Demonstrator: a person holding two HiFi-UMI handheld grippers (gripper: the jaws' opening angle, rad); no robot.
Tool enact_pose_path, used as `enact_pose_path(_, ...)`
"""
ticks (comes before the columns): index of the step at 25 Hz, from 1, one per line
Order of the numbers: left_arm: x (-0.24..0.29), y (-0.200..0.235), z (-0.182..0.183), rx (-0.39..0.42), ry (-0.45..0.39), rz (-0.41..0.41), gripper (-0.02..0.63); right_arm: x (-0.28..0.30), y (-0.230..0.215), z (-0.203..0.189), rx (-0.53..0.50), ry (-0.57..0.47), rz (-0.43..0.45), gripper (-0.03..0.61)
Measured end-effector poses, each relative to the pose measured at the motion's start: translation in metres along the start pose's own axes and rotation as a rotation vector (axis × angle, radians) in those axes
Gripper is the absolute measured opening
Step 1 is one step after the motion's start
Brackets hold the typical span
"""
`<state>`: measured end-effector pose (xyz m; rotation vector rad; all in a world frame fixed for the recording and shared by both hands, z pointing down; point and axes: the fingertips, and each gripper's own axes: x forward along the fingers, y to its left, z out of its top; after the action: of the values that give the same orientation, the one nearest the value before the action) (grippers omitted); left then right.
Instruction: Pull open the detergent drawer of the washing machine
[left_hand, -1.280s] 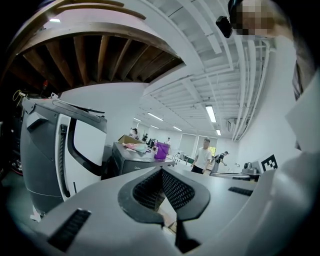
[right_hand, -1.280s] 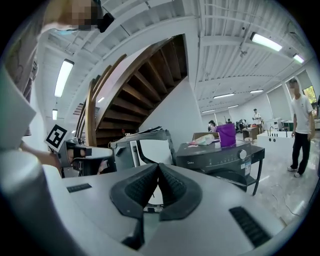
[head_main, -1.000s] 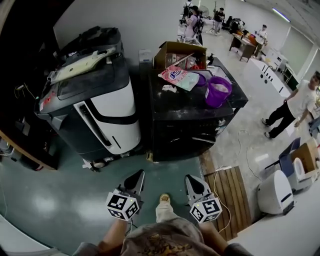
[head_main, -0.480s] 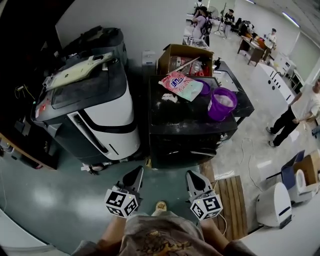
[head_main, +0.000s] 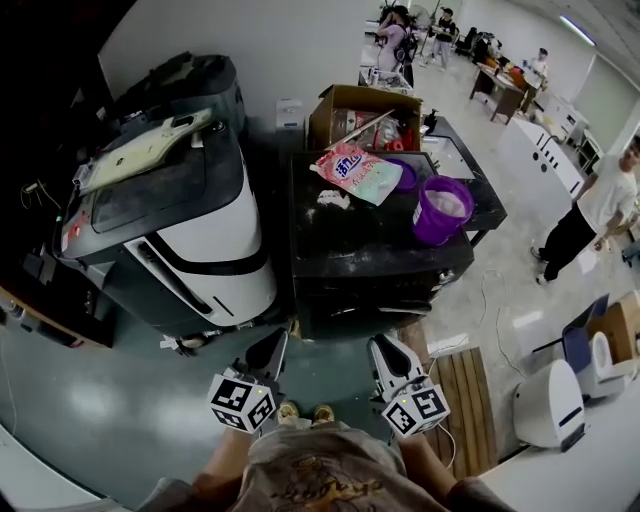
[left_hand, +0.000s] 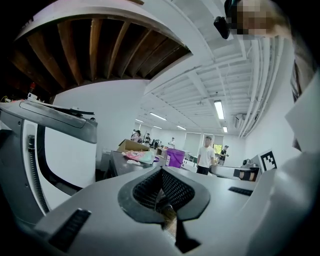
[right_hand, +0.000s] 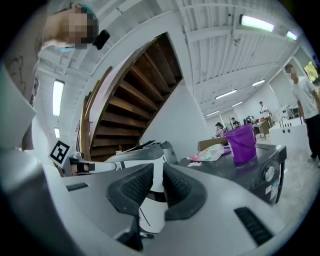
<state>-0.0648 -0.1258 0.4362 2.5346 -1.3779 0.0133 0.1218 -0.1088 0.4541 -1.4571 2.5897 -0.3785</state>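
The black washing machine (head_main: 380, 275) stands ahead of me in the head view, its front dark, and I cannot make out the detergent drawer there. In the right gripper view its control panel with a round dial (right_hand: 270, 173) shows at the right. My left gripper (head_main: 270, 348) hangs low in front of the machine with its pads touching (left_hand: 161, 172). My right gripper (head_main: 385, 350) is beside it, level, its jaws opening a narrow gap (right_hand: 157, 169) with nothing between them. Neither gripper touches the machine.
On the washer's top sit a purple bucket (head_main: 440, 210), a pink detergent bag (head_main: 357, 172) and a cardboard box (head_main: 360, 115). A large grey-and-white machine (head_main: 190, 240) stands at the left, a wooden pallet (head_main: 470, 390) at the right. A person (head_main: 590, 215) stands farther right.
I have stepped closer to the washing machine, carrying both grippers forward with me. The machines now fill more of the head view.
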Motion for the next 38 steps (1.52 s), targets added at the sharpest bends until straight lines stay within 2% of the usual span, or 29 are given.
enact_pose_path(2,0.005,0.003,0.001,0.002,0.004,-0.010,0.020,0.004,-0.001,0.000,0.065,-0.021,0.011,0.123)
enact_pose_path(8,0.012,0.011,0.000,0.000,0.016,-0.027,0.020,0.015,-0.001,0.001,0.195,-0.076,0.047,0.253)
enact_pose_path(13,0.016,0.021,0.000,0.002,0.024,-0.029,0.020,0.028,-0.013,-0.004,0.456,-0.162,0.080,0.400)
enact_pose_path(15,0.017,0.025,-0.001,0.001,0.029,-0.027,0.020,0.034,-0.018,-0.011,0.562,-0.186,0.092,0.438)
enact_pose_path(18,0.018,0.031,-0.003,0.003,0.039,-0.024,0.020,0.048,-0.025,-0.023,0.692,-0.219,0.121,0.454)
enact_pose_path(22,0.018,0.039,-0.007,0.005,0.057,-0.019,0.021,0.074,-0.026,-0.029,0.746,-0.243,0.182,0.460)
enact_pose_path(38,0.019,0.068,-0.023,0.001,0.132,0.022,0.020,0.150,-0.089,-0.142,0.945,-0.215,0.131,0.460)
